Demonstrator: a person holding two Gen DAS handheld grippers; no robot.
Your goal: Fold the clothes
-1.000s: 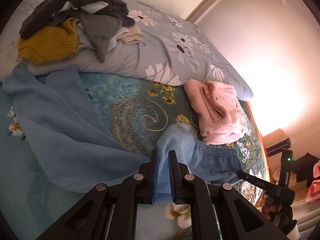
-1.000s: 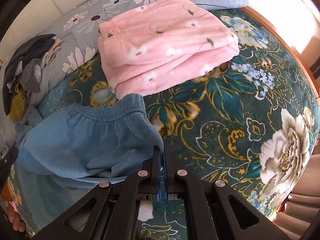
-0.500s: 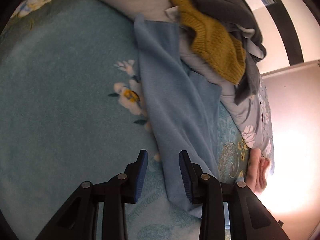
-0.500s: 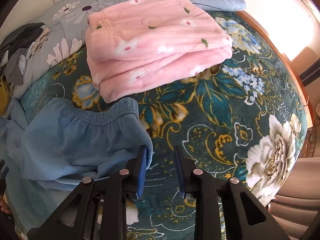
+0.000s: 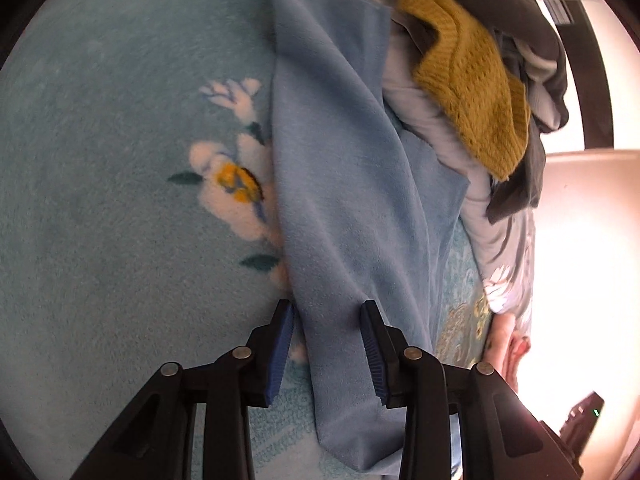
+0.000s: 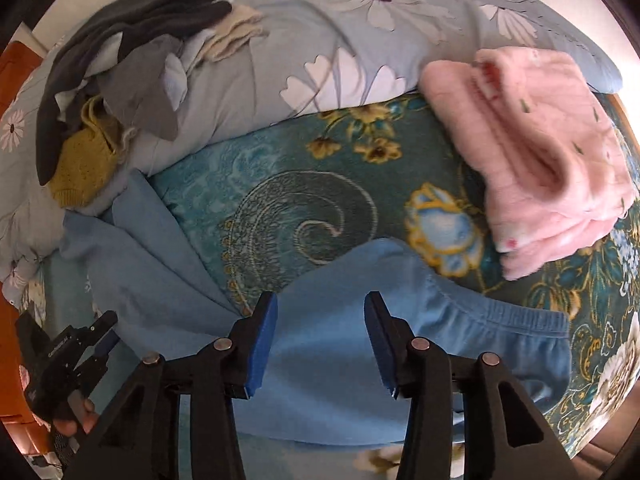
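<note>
Both my grippers stand spread with nothing pinched: the left gripper (image 5: pixel 327 344) straddles a leg of the blue trousers (image 6: pixel 344 344), likely lining up on it, while the right gripper (image 6: pixel 320 344) hovers over the waistband end. At two o'clock lies a folded pink garment (image 6: pixel 536 160), at ten an unsorted clothes heap (image 6: pixel 120 80). No legible writing anywhere.

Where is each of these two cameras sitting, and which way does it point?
Left wrist: on the left gripper, open, facing along the light blue fleece trousers toward the mustard knitted sweater.
Right wrist: on the right gripper, open, over the trousers' waistband, facing the folded pink fleece garment; the left gripper shows at lower left.
Both share trousers, sweater.
</note>
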